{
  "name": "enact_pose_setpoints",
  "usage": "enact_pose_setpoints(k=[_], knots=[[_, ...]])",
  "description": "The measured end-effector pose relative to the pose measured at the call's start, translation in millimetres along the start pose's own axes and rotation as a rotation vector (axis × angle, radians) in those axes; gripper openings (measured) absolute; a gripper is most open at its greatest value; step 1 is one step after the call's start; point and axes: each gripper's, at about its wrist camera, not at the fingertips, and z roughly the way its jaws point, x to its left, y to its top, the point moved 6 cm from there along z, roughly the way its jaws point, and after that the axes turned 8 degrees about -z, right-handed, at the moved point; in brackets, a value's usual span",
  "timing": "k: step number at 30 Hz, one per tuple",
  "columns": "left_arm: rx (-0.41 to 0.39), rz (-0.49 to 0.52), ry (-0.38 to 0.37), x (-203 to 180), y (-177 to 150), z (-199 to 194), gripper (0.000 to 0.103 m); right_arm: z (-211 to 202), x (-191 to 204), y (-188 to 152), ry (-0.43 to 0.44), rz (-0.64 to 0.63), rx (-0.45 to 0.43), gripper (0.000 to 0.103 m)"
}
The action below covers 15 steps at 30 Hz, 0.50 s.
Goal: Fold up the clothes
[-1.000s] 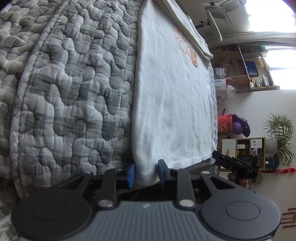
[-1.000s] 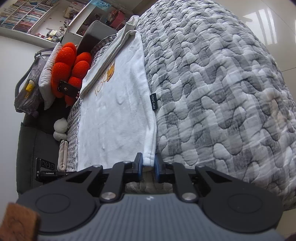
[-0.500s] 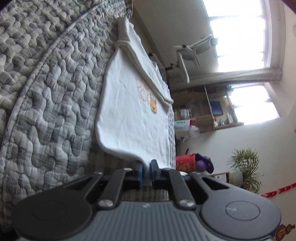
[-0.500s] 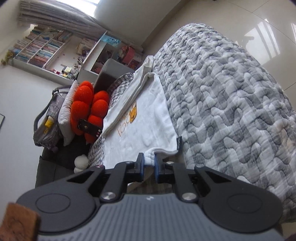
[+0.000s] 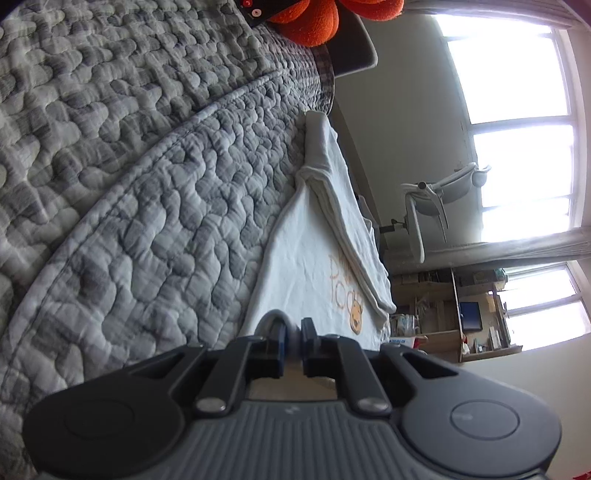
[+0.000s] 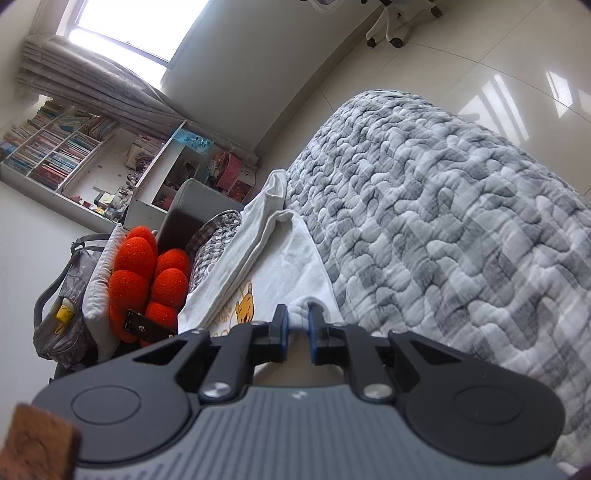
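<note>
Both grippers' jaws pinch the white shirt point(image 5: 306, 266) hem, hiding its lifted edge.

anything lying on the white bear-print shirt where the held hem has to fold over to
Nothing visible does. The white bear-print shirt lies bare up to its folded-in sleeve; the orange plush cushion sits off the grey quilt.

Near hem of the white shirt point(image 5: 314, 266) hidden behind the left tool point(image 5: 292, 341) body; same in the right wrist view, hem below the right tool point(image 6: 297, 326) not visible. Orange print lettering point(image 5: 341, 284) partly covered by a folded sleeve; not legible. Orange plush cushion point(image 5: 314, 18) cut off by top edge. Office chair point(image 6: 388, 22) cropped at top edge. Brown object point(image 6: 33, 443) at bottom-left corner: blurred, unidentifiable. Books on shelf point(image 6: 55, 147): titles too small.
</note>
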Motion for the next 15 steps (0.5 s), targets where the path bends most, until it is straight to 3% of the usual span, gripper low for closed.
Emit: enact_pose_setpoints(k=[2,6,9,15], knots=[[-0.039,0.016,0.009,-5.7,4.0,1.1,0.012,4.7,-2.0,3.8,-0.011,0.018,-0.019,0.021],[-0.143,0.117,0.024,-20.4,12.1,-8.4,0.033,3.9,-8.4,9.9,-0.003,0.055,-0.05,0.028],[-0.174,0.168,0.045,-22.3,17.8,-13.8,0.04,-1.8,-10.2,12.4,-0.035,0.025,-0.071,0.039],[-0.189,0.275,0.127,-26.9,14.9,-11.3,0.047,-4.4,-10.2,8.2,-0.129,-0.077,-0.067,0.039]])
